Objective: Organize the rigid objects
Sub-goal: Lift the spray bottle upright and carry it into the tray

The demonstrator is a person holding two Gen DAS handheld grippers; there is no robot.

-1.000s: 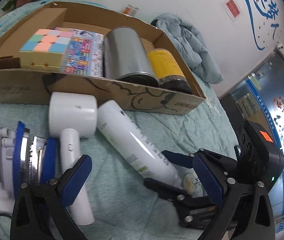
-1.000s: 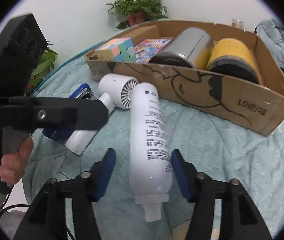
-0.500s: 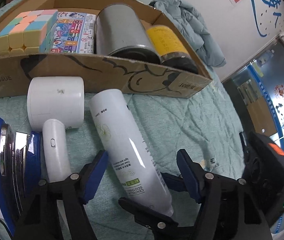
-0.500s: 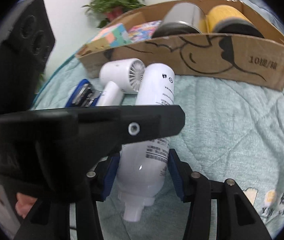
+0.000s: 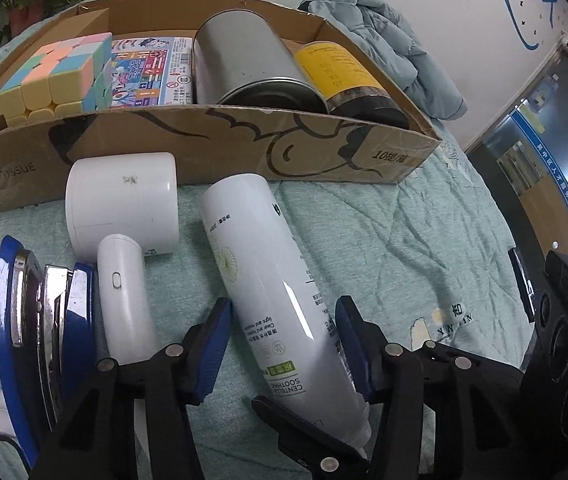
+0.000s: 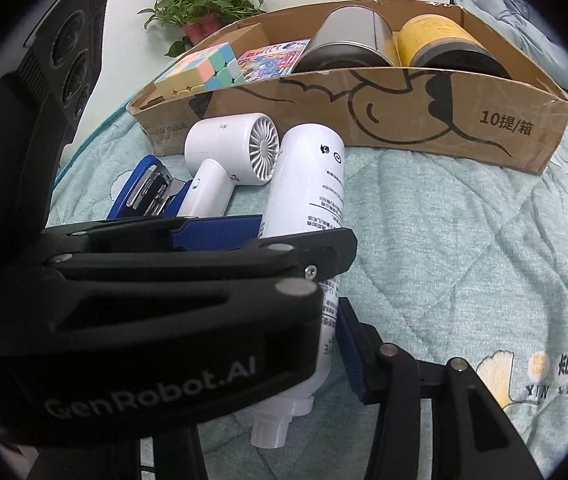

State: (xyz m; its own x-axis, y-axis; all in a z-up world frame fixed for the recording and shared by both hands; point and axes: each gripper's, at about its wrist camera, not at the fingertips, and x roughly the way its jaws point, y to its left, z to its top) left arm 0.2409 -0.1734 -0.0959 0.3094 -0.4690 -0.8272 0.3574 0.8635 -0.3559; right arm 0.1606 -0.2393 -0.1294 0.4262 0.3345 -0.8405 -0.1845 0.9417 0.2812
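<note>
Between the spread fingers of the left gripper (image 5: 282, 350) lies one long white bottle (image 5: 268, 280), the right gripper (image 6: 324, 344) straddling its neck, at 12 o'clock two cans (image 5: 244, 64) in one box (image 5: 204, 140).

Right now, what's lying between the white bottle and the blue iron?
The white hair dryer, seen in the left wrist view, lies between the white bottle and the blue iron.

Glossy white plastic bottle (image 5: 272, 300), matt brown cardboard box (image 5: 220, 148), brushed metal tin (image 5: 244, 60), quilted green cloth bedspread (image 5: 404, 248)
</note>
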